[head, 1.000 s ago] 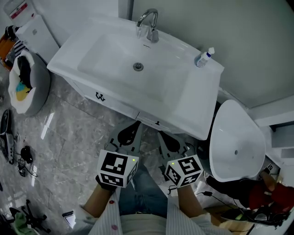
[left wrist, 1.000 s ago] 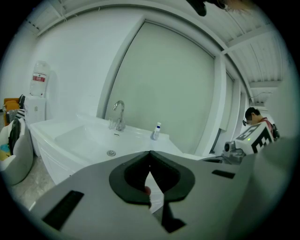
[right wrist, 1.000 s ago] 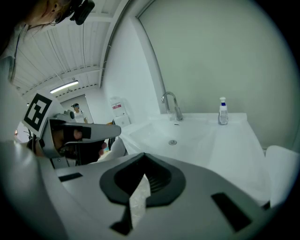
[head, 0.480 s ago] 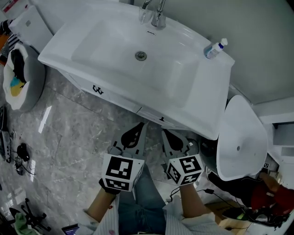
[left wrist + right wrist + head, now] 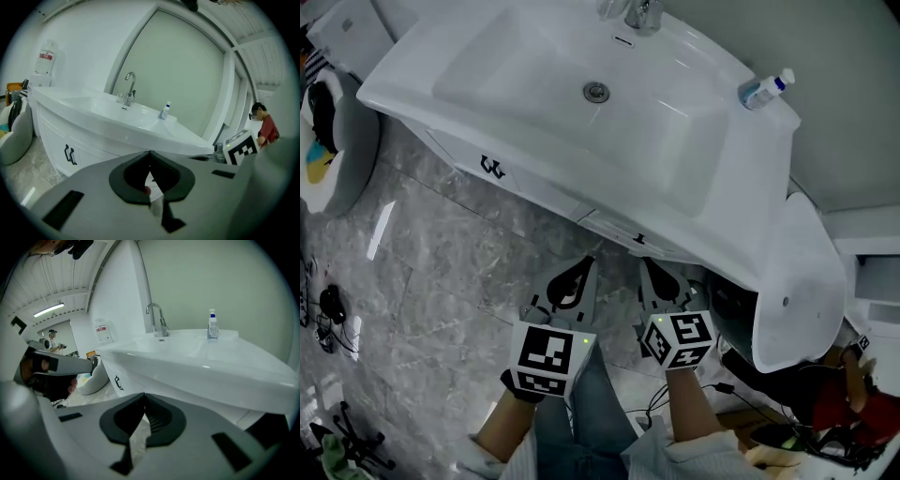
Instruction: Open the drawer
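Both left tongs, right tongs near drawer.

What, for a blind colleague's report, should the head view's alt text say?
The left gripper and right gripper, jaws shut and empty, point side by side at the closed drawer under a white sink. A bottle stands on its corner.

Head view looks steeply down on the sink. Both gripper views sit low, facing it, sharing the tap.

Grey marbled floor tiles lay below a white washbasin. A plain pale wall stood behind it.
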A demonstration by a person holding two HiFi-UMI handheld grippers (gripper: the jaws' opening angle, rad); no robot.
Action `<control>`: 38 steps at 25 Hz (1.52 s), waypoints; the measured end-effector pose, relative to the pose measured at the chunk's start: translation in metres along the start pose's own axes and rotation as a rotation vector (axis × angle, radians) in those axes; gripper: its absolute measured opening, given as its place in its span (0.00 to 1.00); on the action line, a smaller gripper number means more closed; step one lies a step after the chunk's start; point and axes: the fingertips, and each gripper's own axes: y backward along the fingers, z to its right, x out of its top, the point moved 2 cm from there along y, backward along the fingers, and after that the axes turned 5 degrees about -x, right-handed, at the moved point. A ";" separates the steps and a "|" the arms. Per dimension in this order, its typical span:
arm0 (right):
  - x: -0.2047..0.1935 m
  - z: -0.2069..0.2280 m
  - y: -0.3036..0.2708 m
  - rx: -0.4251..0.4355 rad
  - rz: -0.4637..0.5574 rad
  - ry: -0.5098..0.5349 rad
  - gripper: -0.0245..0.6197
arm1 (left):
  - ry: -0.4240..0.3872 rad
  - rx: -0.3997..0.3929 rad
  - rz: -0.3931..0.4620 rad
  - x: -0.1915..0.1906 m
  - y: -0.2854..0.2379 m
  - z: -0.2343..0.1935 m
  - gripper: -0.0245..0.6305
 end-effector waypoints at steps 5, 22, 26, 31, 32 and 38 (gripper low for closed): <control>-0.027 0.011 -0.023 -0.038 -0.022 -0.007 0.05 | -0.004 -0.010 -0.024 -0.026 -0.009 -0.009 0.06; -0.097 0.052 -0.090 -0.180 -0.120 -0.146 0.24 | -0.035 -0.042 -0.066 -0.083 -0.018 -0.033 0.06; -0.111 0.062 -0.103 -0.211 -0.165 -0.182 0.30 | -0.033 -0.040 -0.075 -0.090 -0.016 -0.035 0.06; -0.125 0.076 -0.118 -0.258 -0.213 -0.211 0.33 | -0.029 -0.037 -0.088 -0.098 -0.011 -0.039 0.06; -0.129 0.079 -0.121 -0.269 -0.223 -0.226 0.33 | -0.027 -0.034 -0.091 -0.100 -0.010 -0.041 0.06; -0.140 0.091 -0.134 -0.302 -0.244 -0.240 0.33 | -0.016 -0.021 -0.101 -0.109 -0.009 -0.048 0.06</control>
